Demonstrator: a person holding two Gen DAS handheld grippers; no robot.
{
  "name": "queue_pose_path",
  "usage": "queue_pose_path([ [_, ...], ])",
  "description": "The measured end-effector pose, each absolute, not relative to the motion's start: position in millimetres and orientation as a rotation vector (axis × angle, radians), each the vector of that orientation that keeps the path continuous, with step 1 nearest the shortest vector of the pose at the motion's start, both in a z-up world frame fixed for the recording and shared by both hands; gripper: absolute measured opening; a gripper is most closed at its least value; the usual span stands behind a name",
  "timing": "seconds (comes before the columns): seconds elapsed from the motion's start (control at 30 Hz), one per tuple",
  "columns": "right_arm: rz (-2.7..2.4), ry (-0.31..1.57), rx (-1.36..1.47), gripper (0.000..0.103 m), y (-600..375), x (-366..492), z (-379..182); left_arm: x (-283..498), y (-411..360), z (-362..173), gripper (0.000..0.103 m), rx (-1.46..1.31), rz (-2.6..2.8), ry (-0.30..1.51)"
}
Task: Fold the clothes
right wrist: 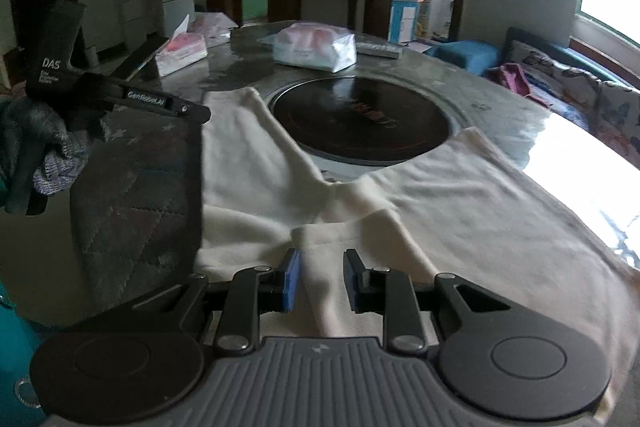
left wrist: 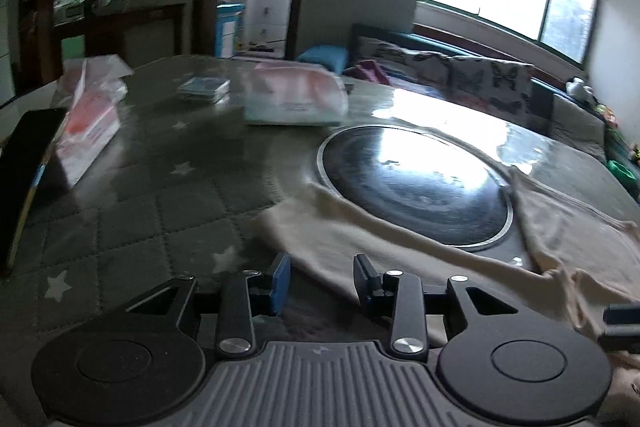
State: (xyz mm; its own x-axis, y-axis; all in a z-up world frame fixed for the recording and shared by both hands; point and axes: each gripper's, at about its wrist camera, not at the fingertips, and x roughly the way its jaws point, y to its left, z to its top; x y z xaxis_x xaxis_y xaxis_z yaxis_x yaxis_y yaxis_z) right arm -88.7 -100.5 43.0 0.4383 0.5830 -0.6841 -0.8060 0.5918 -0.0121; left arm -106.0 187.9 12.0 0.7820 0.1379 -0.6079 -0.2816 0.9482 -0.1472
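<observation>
Up close, at the bottom of the right wrist view, the right gripper [right wrist: 320, 281] hovers over a cream garment [right wrist: 256, 171], its blue-padded jaws open and holding nothing. That garment lies spread across the desk [right wrist: 504, 107], filling the centre of the frame and curving around a round black hob [right wrist: 362, 119]. At left, a gloved hand [right wrist: 38, 143] holds the left gripper [left wrist: 322, 283]. Its own view shows its jaws open too, low at the cloth's left edge. A tissue box [right wrist: 182, 53] and a plastic pack [right wrist: 316, 47] sit further back, upper centre.
</observation>
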Motion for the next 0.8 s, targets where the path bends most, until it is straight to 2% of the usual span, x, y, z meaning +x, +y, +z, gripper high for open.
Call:
queue_pose_path([
  [0.3,0.879,0.676,-0.361,0.023,-106.7,-94.5,51.1,-93.3,207.7,8.0,0.038,-0.279,0.323,0.636],
  [0.43,0.851,0.661,-0.339,0.024,-118.2,-97.9,57.7,-87.6,206.9,6.8,0.035,-0.279,0.347,0.626],
  [0.5,0.836,0.656,-0.325,0.024,-124.7,-100.0,59.9,-85.9,206.5,6.3,0.017,-0.274,0.366,0.619],
  [0.57,0.818,0.651,-0.304,0.024,-132.6,-103.0,61.9,-86.0,206.2,10.0,0.008,-0.284,0.361,0.602],
  [0.8,0.727,0.637,-0.231,0.024,-165.4,-111.1,66.3,-92.7,187.2,43.3,0.004,-0.310,0.238,0.500],
])
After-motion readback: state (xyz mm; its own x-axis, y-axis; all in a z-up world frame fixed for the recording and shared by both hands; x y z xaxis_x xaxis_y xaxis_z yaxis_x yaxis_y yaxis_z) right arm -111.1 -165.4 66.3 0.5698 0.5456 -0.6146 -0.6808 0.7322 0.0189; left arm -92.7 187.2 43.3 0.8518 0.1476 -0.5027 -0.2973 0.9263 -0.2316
